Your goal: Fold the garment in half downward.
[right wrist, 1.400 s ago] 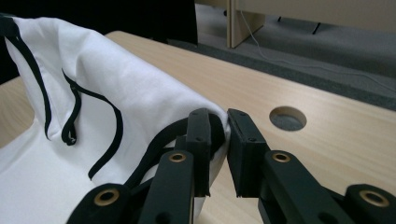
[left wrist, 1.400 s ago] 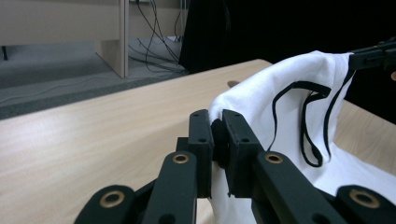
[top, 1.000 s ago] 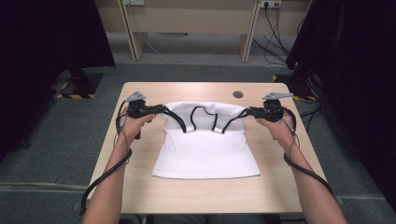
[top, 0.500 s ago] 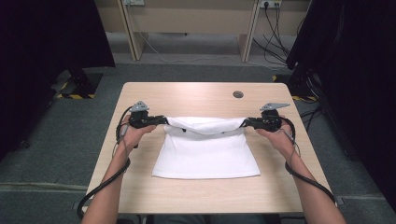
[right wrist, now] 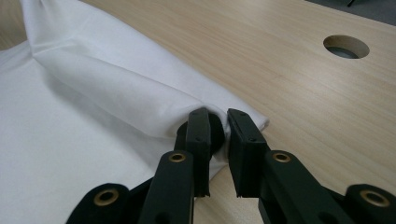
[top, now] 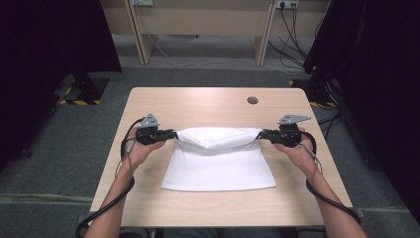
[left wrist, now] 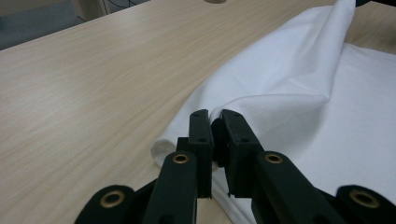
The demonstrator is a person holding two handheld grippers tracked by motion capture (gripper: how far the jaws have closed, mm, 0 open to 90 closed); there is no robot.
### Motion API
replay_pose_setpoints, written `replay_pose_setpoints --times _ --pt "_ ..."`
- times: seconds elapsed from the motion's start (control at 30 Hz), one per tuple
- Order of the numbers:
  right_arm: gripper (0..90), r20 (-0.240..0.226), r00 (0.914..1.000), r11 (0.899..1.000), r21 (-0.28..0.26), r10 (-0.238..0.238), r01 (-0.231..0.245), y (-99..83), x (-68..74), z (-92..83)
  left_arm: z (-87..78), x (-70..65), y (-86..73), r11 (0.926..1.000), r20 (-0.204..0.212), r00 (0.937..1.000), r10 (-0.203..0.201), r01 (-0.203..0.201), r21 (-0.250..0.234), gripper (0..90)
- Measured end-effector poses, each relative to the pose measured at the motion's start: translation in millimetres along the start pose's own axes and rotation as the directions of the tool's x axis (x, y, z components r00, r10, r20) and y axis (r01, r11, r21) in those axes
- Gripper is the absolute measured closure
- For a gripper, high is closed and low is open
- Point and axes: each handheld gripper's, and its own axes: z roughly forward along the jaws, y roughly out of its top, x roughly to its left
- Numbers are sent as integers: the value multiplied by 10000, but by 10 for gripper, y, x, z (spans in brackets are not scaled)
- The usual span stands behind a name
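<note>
White cloth stretches between both claws, corners pinched.

High view: fixed above the person's side, facing forward and down, far enough to take in the whole rectangular light-wood table, the grey floor and the desk legs beyond. Left gripper view: rides low and close, looking along its own black jaws across the white folded cloth. Right gripper view: likewise close, facing the opposite way across the cloth. All three share that cloth and the tabletop.
</note>
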Motion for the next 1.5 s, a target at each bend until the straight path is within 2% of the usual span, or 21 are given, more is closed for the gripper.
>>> replay_pose_setpoints --times 0.93,1.5 --pt "796 -149 9995 9994 -242 -264 260 -134 143 -208 -222 -252 -4 9964 122 9963 848 -847 -99 825" --pt "796 -262 9984 9982 -337 -501 492 -215 239 -321 -331 -388 -88 9941 196 9940 1072 -1068 -191 824"
